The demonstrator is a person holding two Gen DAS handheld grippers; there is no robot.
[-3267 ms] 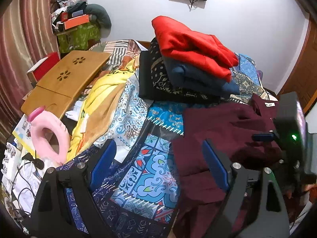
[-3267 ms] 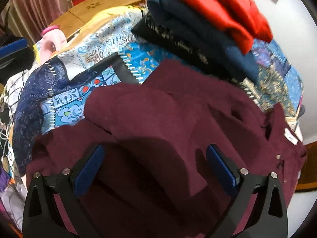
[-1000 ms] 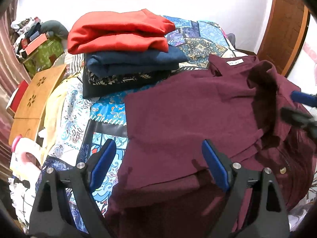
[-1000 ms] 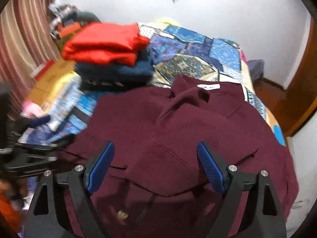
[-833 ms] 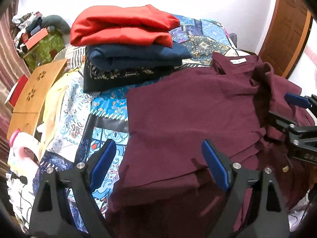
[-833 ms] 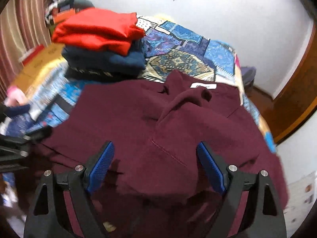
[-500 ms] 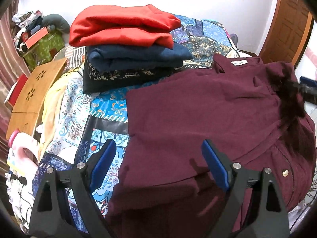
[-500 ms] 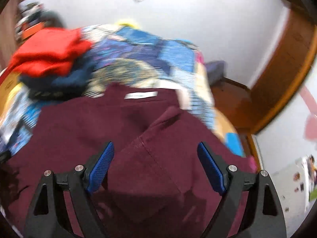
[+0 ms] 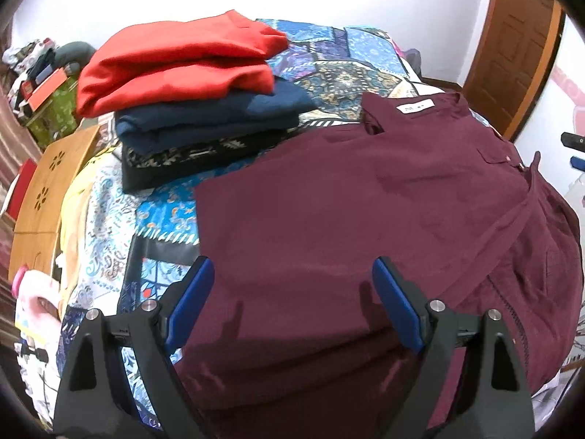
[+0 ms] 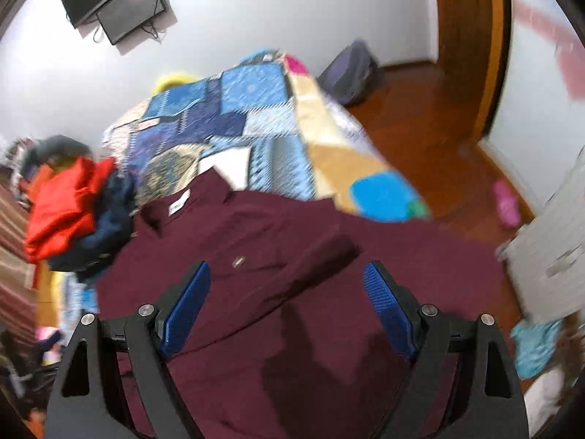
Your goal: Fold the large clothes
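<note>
Soft, limp maroon shirt (image 9: 347, 219) — best pinched at the 3 o'clock sleeve edge; left gripper (image 9: 292, 303) and right gripper (image 10: 285, 303) both spread wide, empty.

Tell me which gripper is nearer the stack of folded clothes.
Left. The left gripper hangs over the maroon shirt with the stack of folded clothes just ahead-left. The right gripper sits farther, stack far left.

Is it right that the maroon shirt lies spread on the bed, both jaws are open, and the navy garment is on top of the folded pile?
Not quite. In the left wrist view the red garment tops the folded pile; the navy garment lies under it. The rest holds: the maroon shirt lies spread on the bed, and the left gripper and right gripper both have open jaws.
</note>
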